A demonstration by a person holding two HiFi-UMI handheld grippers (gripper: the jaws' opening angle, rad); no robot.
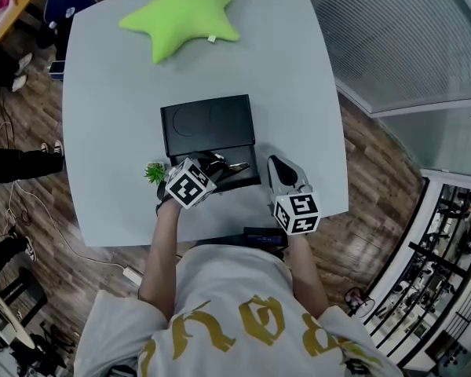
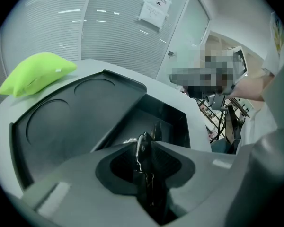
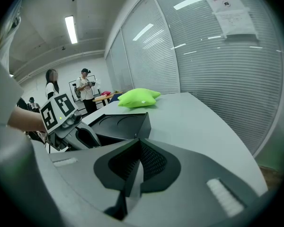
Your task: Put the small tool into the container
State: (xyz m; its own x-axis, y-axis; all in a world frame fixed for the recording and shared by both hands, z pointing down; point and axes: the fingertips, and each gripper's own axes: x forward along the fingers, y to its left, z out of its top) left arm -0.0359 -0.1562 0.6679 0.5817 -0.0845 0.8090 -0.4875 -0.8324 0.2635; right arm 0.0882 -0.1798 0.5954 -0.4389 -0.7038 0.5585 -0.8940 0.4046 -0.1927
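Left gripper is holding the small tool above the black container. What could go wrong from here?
1. The lid covers most of the container, leaving only a narrow opening, so the small tool could land on the lid or rim if released off-centre.
2. The left gripper pinches the tool at its jaw tips, so it may slip out early.
3. The small green plant beside that gripper could get knocked.

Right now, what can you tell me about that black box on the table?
The black container looks like matte plastic, rectangular, lying flat on the pale grey table. Its far half is a flat top with shallow round recesses; its near half is an open well. The left hand-held gripper holds a small metal tool over that well; whether either touches the box, I cannot tell.
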